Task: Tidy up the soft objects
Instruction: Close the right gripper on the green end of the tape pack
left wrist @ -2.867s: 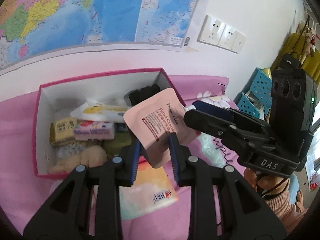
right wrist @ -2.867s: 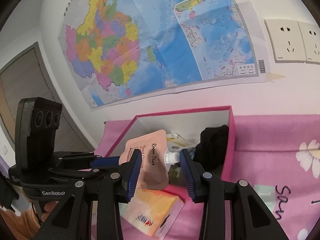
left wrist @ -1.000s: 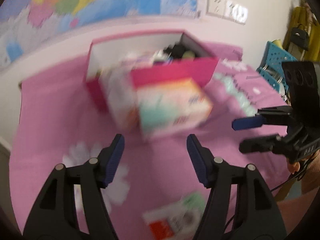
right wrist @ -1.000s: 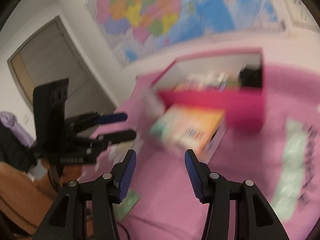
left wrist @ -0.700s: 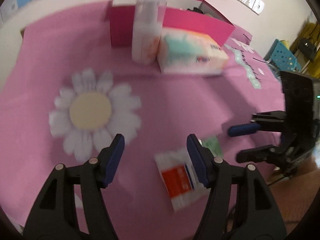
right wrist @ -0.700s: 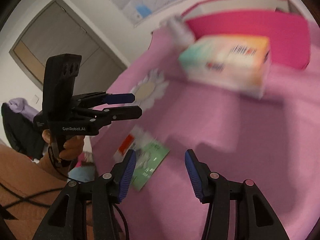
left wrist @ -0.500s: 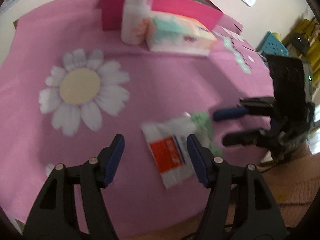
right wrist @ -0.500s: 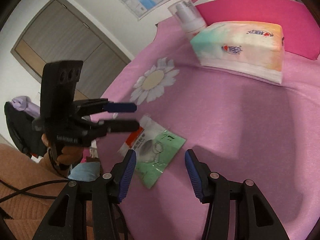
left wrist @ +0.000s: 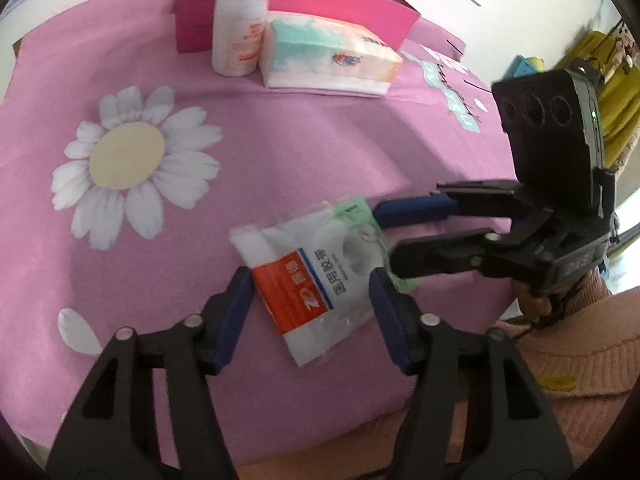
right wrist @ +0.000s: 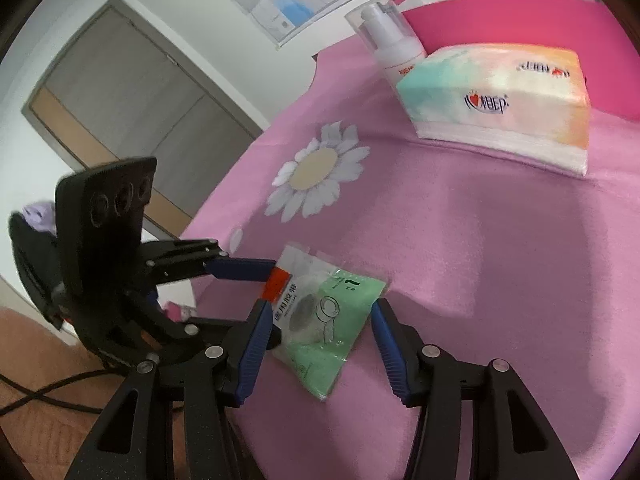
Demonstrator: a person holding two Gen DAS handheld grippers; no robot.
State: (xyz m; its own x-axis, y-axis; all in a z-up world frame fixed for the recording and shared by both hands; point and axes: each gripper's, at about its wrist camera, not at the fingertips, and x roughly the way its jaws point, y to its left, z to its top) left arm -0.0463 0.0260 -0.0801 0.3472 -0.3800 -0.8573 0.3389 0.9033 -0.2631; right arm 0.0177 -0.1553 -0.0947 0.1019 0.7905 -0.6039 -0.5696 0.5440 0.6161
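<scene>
A clear plastic packet with a red, white and blue label (left wrist: 312,276) lies on the pink cloth, overlapping a green packet (right wrist: 328,328) with a tape-roll drawing. My left gripper (left wrist: 310,292) is open, its fingers on either side of the labelled packet. My right gripper (right wrist: 316,334) is open, its fingers on either side of the green packet. The two grippers face each other over the packets; the right one shows in the left wrist view (left wrist: 384,236). Neither holds anything.
A soft tissue pack (left wrist: 328,56) and a white pump bottle (left wrist: 238,28) stand in front of the pink box (left wrist: 344,6) at the back. The table's near edge (left wrist: 280,452) is close below the packets. A door (right wrist: 120,96) is at left.
Both grippers let go of the pink pouch at the box, swung back across the cloth and came down around the two packets near the front edge.
</scene>
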